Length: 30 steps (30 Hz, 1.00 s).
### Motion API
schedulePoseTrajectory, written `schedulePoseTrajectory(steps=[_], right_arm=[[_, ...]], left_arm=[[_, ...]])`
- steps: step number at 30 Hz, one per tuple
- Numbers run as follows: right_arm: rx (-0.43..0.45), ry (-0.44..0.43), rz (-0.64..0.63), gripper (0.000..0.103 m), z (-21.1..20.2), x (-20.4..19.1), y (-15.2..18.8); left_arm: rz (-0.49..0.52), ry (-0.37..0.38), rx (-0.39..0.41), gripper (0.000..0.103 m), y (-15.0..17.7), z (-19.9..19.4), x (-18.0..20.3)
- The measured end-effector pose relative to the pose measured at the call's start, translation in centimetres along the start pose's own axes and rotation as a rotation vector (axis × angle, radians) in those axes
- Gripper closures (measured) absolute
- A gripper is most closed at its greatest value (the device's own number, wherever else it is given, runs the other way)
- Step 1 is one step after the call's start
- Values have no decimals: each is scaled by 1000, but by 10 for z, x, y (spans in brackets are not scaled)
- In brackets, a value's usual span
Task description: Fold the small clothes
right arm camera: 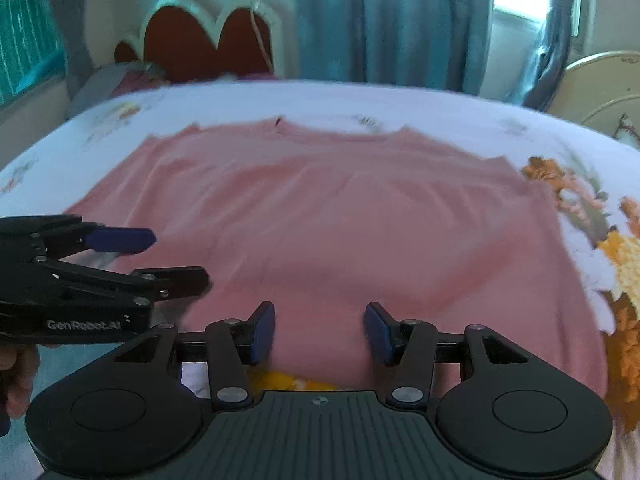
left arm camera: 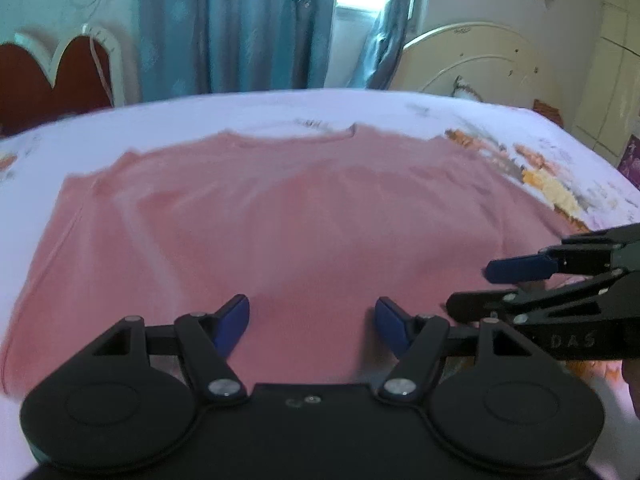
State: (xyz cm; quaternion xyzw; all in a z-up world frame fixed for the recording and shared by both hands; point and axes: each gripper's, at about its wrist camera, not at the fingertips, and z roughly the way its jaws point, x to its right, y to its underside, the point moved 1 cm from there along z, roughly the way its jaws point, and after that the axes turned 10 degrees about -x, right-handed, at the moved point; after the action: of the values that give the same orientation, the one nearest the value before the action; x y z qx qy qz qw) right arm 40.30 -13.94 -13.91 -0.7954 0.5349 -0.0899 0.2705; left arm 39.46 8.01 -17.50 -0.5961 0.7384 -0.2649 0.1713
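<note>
We see the pink shirt [left arm camera: 280,216] spread flat on the bed [left arm camera: 280,106], neckline at 12 o'clock and hem nearest us, so it looks laid out for a first fold. Our left hand-held gripper [left arm camera: 312,322] and right hand-held gripper [right arm camera: 319,330] hang side by side over the hem at 6 o'clock, both spread and pinching nothing. Bare floral sheet borders the shirt at 3, 9 and 12 o'clock, leaving room to carry fabric.
</note>
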Motion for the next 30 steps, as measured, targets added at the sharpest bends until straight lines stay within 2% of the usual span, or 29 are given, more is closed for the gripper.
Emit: schedulePoseTrajectory(steps=[3,5,8,11,12,14,18,20,23,27,30], right_arm=[[-6,15,-23,52,-1,5,7],[1,56,0,52,-7,19,14],[21,134,128,52,-19,64,26],[1,205,243,52,-27,111,40],[-12,204,262,52,-28,121,44],[1,170,273,60,-35,131,48],[77,148,271,61,-46,124,45],[5,157,291,61,-28,126,46],[16,176,282,61,-28,120,42],[98,116,343,61,-51,122,50],[137,58,341,100,-67,120,56]], left_arm=[[-26,-21,2,35,8,-10,-13],[-43,-52,4,35,14,-16,-28],[-100,-102,2,35,23,-25,-59],[-152,-142,8,35,33,-34,-85],[-161,-145,9,35,36,-36,-92],[-169,-135,16,35,38,-39,-97],[-162,-167,10,35,34,-35,-90],[-181,-179,12,34,34,-32,-89],[-200,-192,1,35,33,-34,-87],[-261,-210,21,35,40,-54,-84],[-345,-190,44,36,52,-68,-84]])
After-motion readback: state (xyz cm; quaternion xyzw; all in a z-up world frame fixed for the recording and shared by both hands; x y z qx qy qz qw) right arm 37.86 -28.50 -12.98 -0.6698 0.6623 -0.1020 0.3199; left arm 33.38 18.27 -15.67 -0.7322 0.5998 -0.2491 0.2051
